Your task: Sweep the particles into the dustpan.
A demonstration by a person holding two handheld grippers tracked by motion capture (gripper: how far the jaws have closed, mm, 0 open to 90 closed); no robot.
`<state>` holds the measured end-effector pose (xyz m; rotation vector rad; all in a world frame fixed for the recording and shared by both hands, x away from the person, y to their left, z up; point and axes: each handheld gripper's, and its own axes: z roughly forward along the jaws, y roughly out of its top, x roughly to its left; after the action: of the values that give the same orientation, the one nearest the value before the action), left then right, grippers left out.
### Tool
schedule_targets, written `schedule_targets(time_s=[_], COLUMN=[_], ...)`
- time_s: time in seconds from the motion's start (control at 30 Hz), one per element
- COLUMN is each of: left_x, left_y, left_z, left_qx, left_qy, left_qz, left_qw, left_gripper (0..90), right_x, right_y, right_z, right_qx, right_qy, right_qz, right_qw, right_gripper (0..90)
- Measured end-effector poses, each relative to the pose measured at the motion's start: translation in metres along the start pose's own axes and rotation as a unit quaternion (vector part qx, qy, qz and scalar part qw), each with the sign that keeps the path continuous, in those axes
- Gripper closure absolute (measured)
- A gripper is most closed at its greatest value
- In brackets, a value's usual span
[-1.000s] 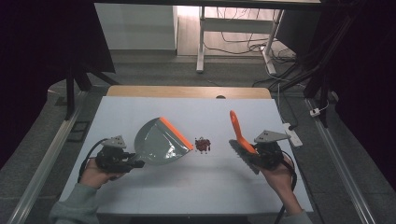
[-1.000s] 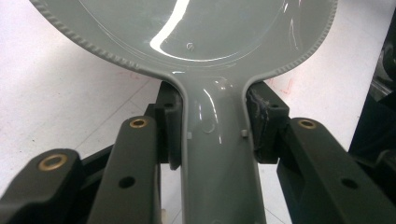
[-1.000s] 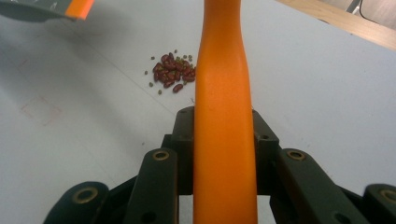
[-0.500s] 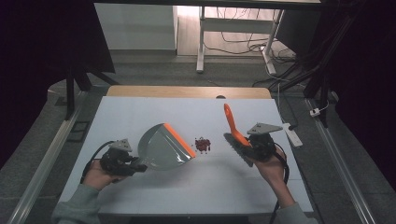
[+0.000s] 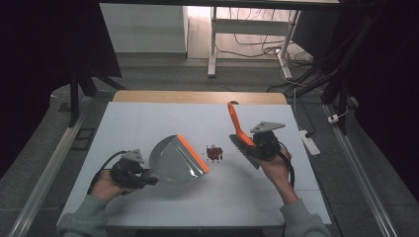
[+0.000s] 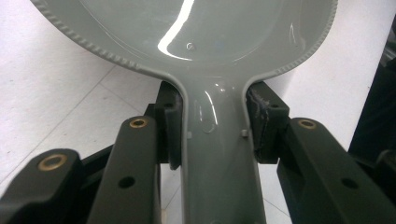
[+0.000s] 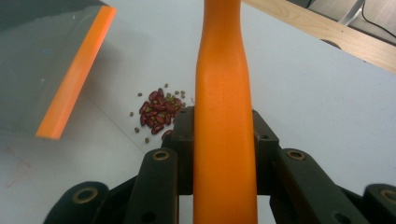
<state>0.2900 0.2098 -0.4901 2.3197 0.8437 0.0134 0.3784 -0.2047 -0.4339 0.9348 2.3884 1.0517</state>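
The left claw (image 5: 143, 176) is pinched on the narrow grey handle of a dustpan (image 5: 175, 160), its pads pressed to both sides of the neck just below where the pan flares; the right claw (image 5: 247, 143) is clamped on the orange handle of a brush (image 5: 236, 123), which stands up and away from it. Between the two claws, just ahead of the dustpan's orange lip and beside the brush head, lies a small heap of beans (image 5: 214, 152) on the bench (image 5: 148, 123). Both tools look like light, stiff, glossy plastic, so they may twist in the pads unless held on the necks as they are now; the beans are hard, loose and likely to roll or scatter under a quick stroke. The right gripper view shows the heap as dark red beans mixed with smaller greenish ones, and the lip's edge facing them; the left gripper view shows the grip on the neck closely; the high view gives the spacing of all three.
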Motion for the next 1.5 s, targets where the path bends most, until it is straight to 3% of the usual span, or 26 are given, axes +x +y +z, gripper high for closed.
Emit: schedule_targets(time_s=[0.2,0.77,1.3,1.5], left_x=[0.000,-0.001,0.000,0.001], left_y=[0.001,0.007,0.013,0.014], left_z=[0.004,0.018,0.033,0.035], left_qx=[0.014,0.035,0.050,0.051], left_qy=[-0.011,-0.018,-0.033,-0.034], left_qz=[0.005,0.020,0.017,0.006], left_qw=[0.9998,0.9990,0.9980,0.9981], left_gripper=[61.8,61.7,61.8,61.8], right_x=[-0.004,-0.009,-0.009,-0.008], right_y=[0.008,0.024,0.027,0.026], right_z=[0.013,0.048,0.081,0.088], right_qx=[0.008,0.028,0.055,0.061], right_qy=[-0.002,-0.013,-0.025,-0.022], right_qz=[0.009,0.016,0.017,0.020], right_qw=[0.9999,0.9994,0.9980,0.9977], right_gripper=[70.5,70.5,70.5,70.5])
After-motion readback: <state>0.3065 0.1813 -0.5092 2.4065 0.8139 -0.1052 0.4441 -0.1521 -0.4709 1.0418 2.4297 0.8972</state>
